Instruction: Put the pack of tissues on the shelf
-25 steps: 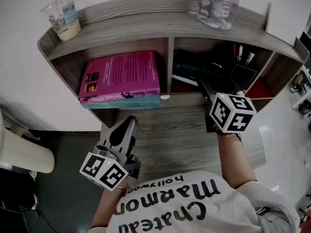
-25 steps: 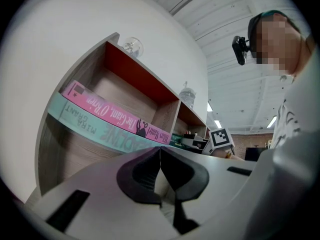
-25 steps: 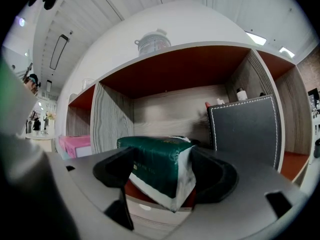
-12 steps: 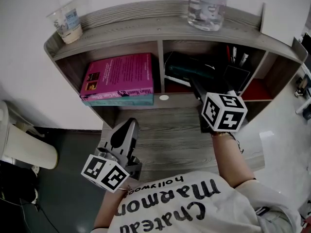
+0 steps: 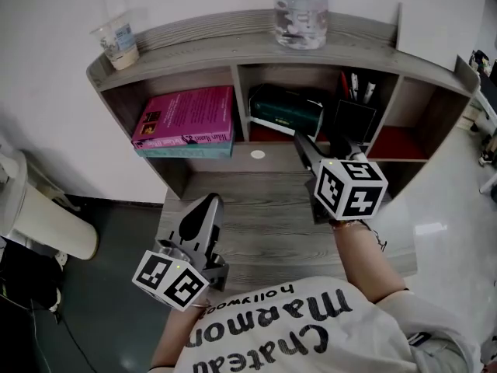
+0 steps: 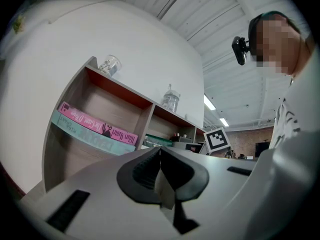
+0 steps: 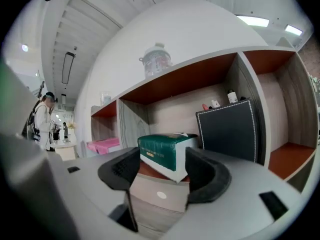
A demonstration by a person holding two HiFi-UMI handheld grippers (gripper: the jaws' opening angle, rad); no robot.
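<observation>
The green pack of tissues [image 5: 284, 109] lies in the shelf's middle compartment, on the red floor of the grey wooden shelf [image 5: 233, 76]. My right gripper [image 5: 304, 148] points level at it from the desk. Its jaws have just been closing and stand open with nothing between the pads. In the right gripper view the pack [image 7: 167, 153] shows through the gap, just beyond the fingertips [image 7: 202, 170]. My left gripper [image 5: 203, 207] hovers low at the desk's front left, shut and empty; in the left gripper view its jaws [image 6: 160, 168] meet.
A pink book [image 5: 186, 116] lies on a teal one in the left compartment. A black pen holder [image 5: 353, 120] stands right of the pack. On top stand a water bottle [image 5: 300, 15] and a plastic cup [image 5: 121, 42]. The wooden desk [image 5: 256, 212] runs below.
My right gripper has drawn back from the middle compartment toward the person, and the green pack now shows uncovered there. The left gripper has shifted a little.
</observation>
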